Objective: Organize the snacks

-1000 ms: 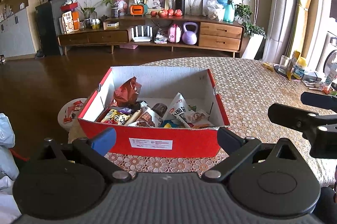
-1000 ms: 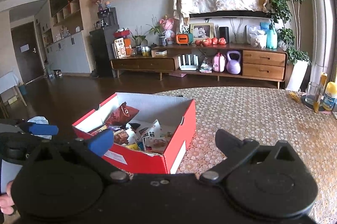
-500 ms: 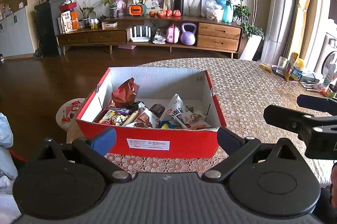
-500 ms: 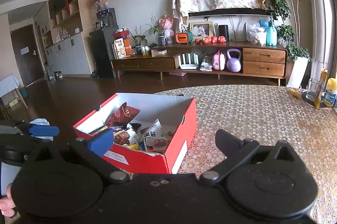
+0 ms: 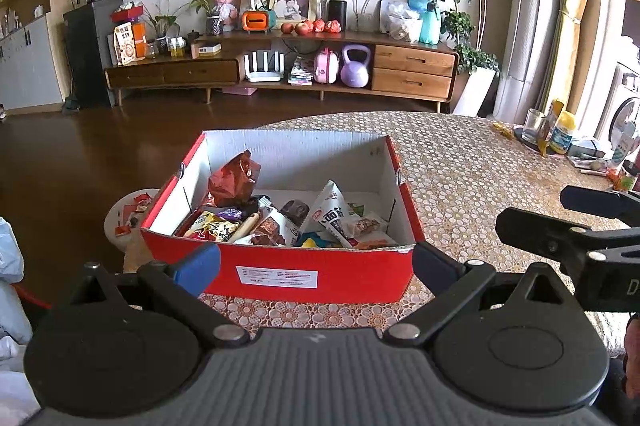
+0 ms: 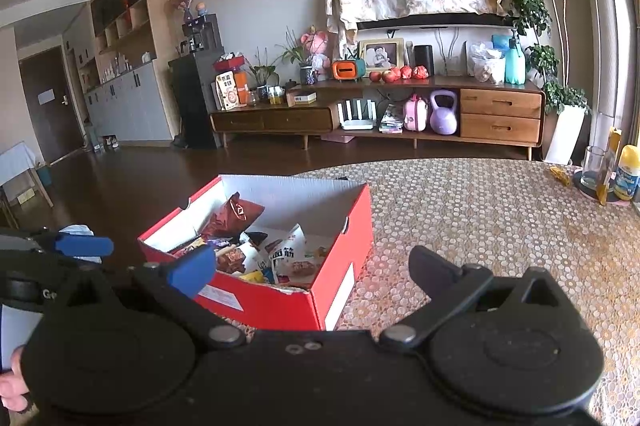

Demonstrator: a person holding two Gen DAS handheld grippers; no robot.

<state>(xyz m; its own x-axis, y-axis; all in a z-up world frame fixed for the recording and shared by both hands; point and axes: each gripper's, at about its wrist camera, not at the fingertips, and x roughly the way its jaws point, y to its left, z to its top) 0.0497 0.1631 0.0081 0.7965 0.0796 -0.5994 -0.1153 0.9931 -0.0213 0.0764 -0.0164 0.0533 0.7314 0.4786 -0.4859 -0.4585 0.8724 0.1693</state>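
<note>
L gripper [image 5: 316, 262]: jaws wide, nothing between them, hovering just short of the near wall of the red cardboard box w/ white inside [image 5: 320, 276]. R gripper [image 6: 310, 270]: jaws also wide and empty, off the box's right corner, over the desk's beige honeycomb-lace cloth [image 6: 480, 218].

Snacks all sit in the box, piled loose toward the near-left: crumpled reddish-brown foil bag [image 5: 234, 179] leaning on the left wall, white pouch w/ red print [image 5: 334, 216] tilted mid-box, small yellow/purple packets [image 5: 216, 224] at front. No snack visible on the cloth near the box. Far-right desk edge: glass and bottles [image 5: 550, 133], unrelated.

Fits two stages: snacks gathered in, job about done; or pile awaiting sorting. Can't tell which.

If picking from the pile: come in from above, clear the box wall, pinch a bag's sealed edge not its puffed body, take top item so neighbours don't drag.
</note>
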